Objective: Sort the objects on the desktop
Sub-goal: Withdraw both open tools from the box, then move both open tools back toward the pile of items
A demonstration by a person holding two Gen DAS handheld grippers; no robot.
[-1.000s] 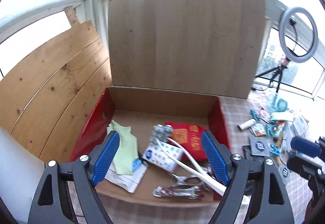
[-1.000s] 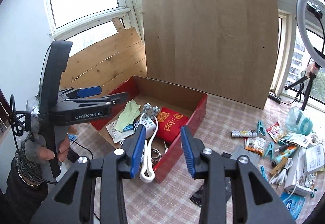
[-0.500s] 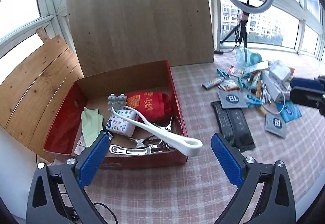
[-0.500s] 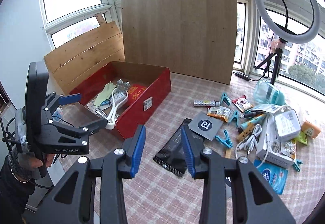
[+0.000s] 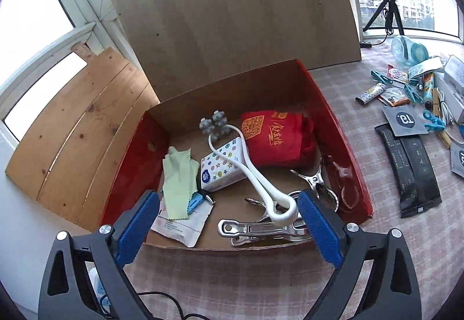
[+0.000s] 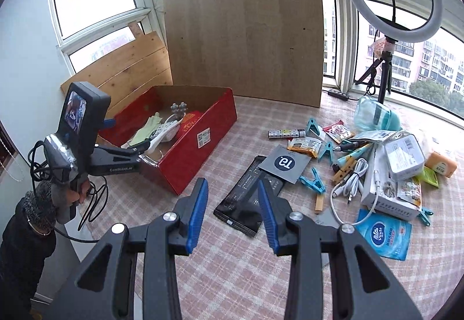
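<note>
Left wrist view: the left tongs (image 5: 227,228) are spread wide and empty, at the lower centre of the frame over the near edge of the red box (image 5: 342,128). The box occupies the middle of the frame. It holds a white roller massager (image 5: 252,175), a red cloth pouch (image 5: 275,140), a tissue pack (image 5: 221,169), a green cloth (image 5: 177,178) and metal clips (image 5: 261,230). The massager's looped handle end lies between the blue pads without touching them. The massager appears rigid and light; the loop is the obvious place to take hold. The clips appear smooth and likely slippery.

Right wrist view: the right tongs (image 6: 233,212) are partly spread with nothing between the pads, at the lower centre of the frame above the checked tabletop (image 6: 232,267). Just beyond the tips lie flat black packets (image 6: 249,201), overlapped by a grey sachet (image 6: 284,163). These appear thin, flexible and light; an exposed edge or corner is the best grip point, since flat faces offer no purchase. Unsorted items remain at the right: blue clips (image 6: 314,181), a white cable (image 6: 353,178), a white box (image 6: 385,192) and a blue tissue packet (image 6: 384,236). The red box stands at centre left.
</note>
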